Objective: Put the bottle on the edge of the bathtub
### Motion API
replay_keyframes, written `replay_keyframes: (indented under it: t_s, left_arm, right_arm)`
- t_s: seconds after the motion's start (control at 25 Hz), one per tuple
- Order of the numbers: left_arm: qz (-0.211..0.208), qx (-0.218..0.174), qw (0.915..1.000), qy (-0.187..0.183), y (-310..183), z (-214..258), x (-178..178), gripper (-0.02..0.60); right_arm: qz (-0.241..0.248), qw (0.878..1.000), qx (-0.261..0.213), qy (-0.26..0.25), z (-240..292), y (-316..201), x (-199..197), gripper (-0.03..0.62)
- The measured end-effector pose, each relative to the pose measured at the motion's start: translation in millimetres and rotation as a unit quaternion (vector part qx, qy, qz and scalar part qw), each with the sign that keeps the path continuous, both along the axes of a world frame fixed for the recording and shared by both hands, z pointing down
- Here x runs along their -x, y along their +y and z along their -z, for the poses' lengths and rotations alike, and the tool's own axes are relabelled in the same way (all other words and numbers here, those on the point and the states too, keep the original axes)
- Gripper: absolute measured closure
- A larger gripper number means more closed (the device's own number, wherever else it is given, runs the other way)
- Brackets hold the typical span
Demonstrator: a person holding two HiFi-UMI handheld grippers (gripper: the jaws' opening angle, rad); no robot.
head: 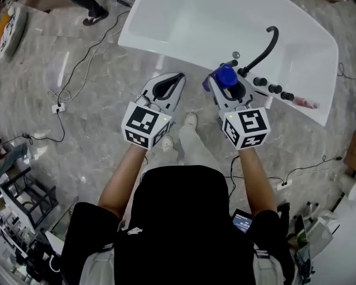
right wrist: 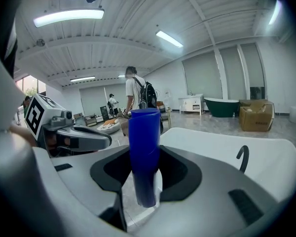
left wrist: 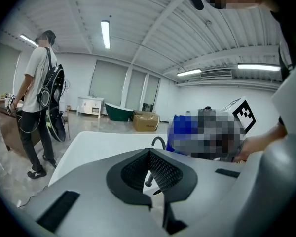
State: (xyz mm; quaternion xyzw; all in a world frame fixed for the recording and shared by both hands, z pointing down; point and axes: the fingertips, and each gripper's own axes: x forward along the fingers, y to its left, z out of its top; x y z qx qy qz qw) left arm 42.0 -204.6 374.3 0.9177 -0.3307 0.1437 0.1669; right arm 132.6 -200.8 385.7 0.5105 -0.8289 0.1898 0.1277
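Where the bottle [head: 225, 76] hangs, faucet [head: 264, 46] and knobs [head: 274, 88] crowd the bathtub edge [head: 139, 40].

No legible text, no labels (anywhere)

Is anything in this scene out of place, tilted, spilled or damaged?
Nothing stands out. The bottle stands upright in the right tongs, the tub looks clean and whole, and no spill shows on the floor. Only loose cables trail across the floor.
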Motion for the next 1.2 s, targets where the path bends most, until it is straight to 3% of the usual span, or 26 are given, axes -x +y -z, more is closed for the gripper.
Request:
replay_keyframes:
  t_s: [0.72,1.2]
  left_arm:
    - [0.010,0.075,0.9970,-0.012,-26.0,-116.4,-13.1,0.568]
    - [0.020,0.094,0.9952,-0.018,-38.3,-163.6,-15.3,0.569]
  right_arm:
    - [0.022,0.997,0.072,0.004,-123.4,-30.2,-3.2,0.431]
    - [0.035,0.995,0.094,0.014,-186.8,-51.5,0.2,0.431]
